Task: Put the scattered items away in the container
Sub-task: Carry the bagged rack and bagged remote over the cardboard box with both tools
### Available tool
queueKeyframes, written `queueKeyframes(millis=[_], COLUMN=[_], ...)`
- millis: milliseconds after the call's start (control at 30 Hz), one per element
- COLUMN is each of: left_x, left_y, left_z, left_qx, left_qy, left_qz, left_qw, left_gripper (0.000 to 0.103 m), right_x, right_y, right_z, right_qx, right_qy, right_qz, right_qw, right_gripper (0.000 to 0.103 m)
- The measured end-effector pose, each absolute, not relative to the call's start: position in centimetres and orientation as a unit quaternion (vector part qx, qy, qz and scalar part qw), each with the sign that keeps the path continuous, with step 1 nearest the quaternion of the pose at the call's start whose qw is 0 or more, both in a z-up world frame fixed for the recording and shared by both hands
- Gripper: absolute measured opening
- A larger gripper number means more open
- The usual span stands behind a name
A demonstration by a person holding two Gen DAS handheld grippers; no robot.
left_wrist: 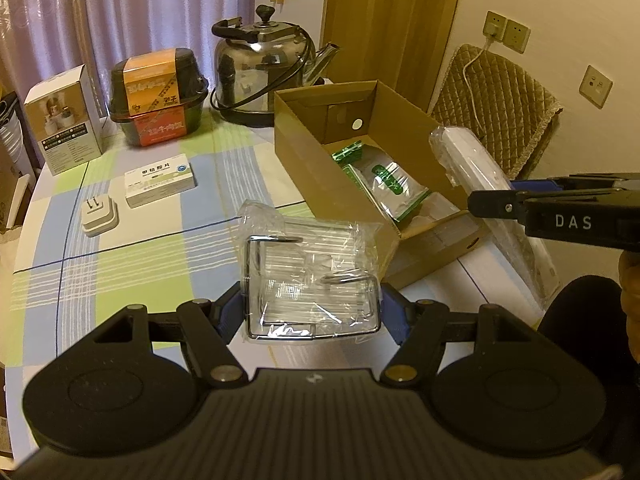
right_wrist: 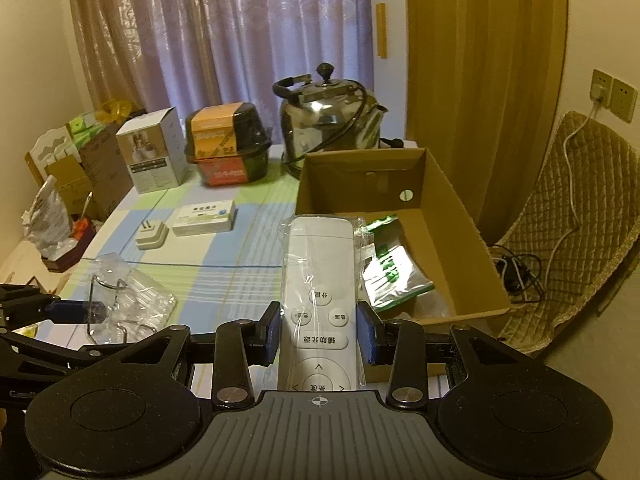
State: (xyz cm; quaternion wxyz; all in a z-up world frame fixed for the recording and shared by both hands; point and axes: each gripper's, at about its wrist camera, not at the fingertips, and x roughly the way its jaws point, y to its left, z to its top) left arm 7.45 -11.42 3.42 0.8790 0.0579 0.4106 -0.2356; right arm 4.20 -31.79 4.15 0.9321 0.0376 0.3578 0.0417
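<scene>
The left tool (left_wrist: 312,312) is clamped on a wire rack in clear wrap (left_wrist: 310,276) at lower centre of the left wrist view, lifted above the surface (left_wrist: 132,248). The right tool (right_wrist: 319,336) is clamped on a white remote in a plastic sleeve (right_wrist: 318,280), seen at centre of the right wrist view with its far end reaching over the near wall of the cardboard box (right_wrist: 472,240). A green-and-silver pouch (right_wrist: 390,276) already lies inside the box.

Both held things are judged light. The rack looks stiff but its wrap is slick and loose, so hold is best taken on the wire frame. The remote is rigid; its sleeve may slide, so a grip across the body's mid-length suits.

Open floor remains in the box beyond the pouch. A medicine carton (left_wrist: 160,180) and a plug adapter (left_wrist: 99,216) remain at left of frame, well apart from the box, with clear surface between.
</scene>
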Motion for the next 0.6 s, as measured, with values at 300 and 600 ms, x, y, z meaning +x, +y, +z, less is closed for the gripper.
queueKeyframes(millis=[300, 600], left_x=[7.8, 9.0], left_y=[-12.5, -14.7], left_z=[3.8, 4.3], left_qx=[0.053, 0.051], left_qy=[0.405, 0.397], left_qz=[-0.243, -0.258], left_qw=[0.88, 0.879], left_gripper=[0.065, 0.065], right_x=[4.2, 4.7], right_y=[-33.3, -35.7], right_z=[4.0, 4.1], right_qx=[0.042, 0.049], right_qy=[0.357, 0.354], right_qz=[0.027, 0.006], right_qw=[0.933, 0.934], right_gripper=[0.041, 0.041])
